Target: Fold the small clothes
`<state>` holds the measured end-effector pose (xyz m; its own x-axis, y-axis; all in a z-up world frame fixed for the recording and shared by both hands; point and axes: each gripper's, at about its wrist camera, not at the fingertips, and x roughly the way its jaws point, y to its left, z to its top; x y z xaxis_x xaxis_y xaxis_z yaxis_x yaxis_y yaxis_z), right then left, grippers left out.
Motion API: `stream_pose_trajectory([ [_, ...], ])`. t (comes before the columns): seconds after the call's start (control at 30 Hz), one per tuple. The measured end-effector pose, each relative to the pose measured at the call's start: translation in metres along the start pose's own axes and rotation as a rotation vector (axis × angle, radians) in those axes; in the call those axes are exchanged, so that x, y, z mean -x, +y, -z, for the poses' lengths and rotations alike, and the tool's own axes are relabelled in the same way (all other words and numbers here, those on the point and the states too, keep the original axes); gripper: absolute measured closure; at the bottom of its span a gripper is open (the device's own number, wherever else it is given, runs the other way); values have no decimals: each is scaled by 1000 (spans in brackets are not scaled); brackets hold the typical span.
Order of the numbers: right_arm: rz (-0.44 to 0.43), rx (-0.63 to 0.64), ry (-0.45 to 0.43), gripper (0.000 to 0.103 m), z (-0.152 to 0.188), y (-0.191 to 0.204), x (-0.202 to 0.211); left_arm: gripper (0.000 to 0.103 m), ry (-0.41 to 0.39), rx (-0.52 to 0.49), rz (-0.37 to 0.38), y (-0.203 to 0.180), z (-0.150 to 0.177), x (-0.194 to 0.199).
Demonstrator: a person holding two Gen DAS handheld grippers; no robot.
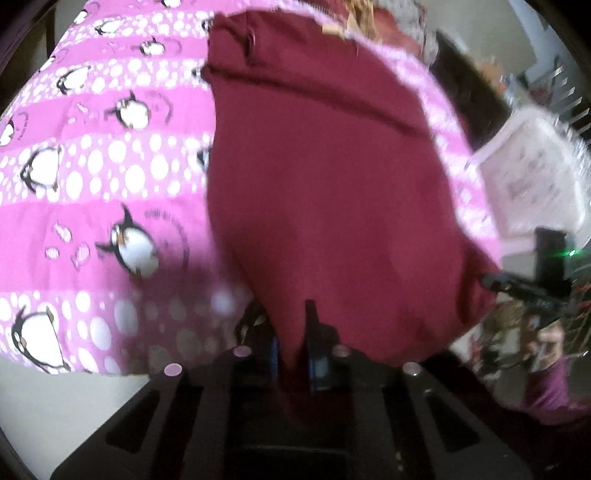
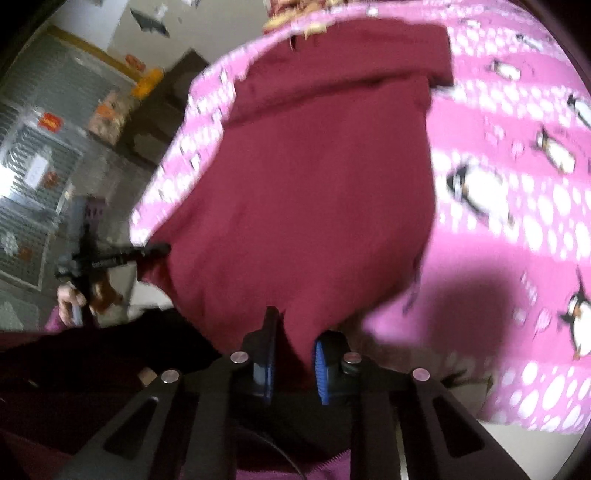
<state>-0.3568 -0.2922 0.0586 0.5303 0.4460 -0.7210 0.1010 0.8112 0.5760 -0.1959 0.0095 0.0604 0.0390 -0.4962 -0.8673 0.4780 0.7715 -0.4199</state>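
Here your left gripper (image 1: 295, 332) and right gripper (image 2: 293, 339) both pinch the soft maroon garment's (image 1: 332, 184) hem. It drapes over a fleecy pink penguin blanket (image 1: 92, 184).

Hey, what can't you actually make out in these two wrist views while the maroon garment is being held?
- Garment type: motion blur in both views; its near hem hangs behind the left gripper and right gripper.
- Blanket under the garment: covered by the cloth.
- Far items past the garment: cut by the top edge, right wrist view.
- Shelf goods: blurred and too small to name.
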Motion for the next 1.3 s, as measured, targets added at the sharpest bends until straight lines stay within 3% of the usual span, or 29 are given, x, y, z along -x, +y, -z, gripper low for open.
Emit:
stream_pose_trajectory([
  [0.13, -46, -22, -115, 84, -32, -3, 18, 92, -88, -17, 2, -8, -31, 18],
  [0.4, 2, -11, -230, 84, -98, -12, 24, 93, -211, -38, -30, -17, -95, 31],
  [0.63, 42, -50, -295, 84, -142, -30, 24, 93, -283, -71, -184, -22, -140, 18],
  [0.93, 116, -88, -314, 85, -168, -49, 8, 93, -310, -89, -248, -30, -170, 0],
  [1.3, 179, -94, -361, 86, -201, -55, 12, 92, -333, -80, -249, -30, -213, -4],
])
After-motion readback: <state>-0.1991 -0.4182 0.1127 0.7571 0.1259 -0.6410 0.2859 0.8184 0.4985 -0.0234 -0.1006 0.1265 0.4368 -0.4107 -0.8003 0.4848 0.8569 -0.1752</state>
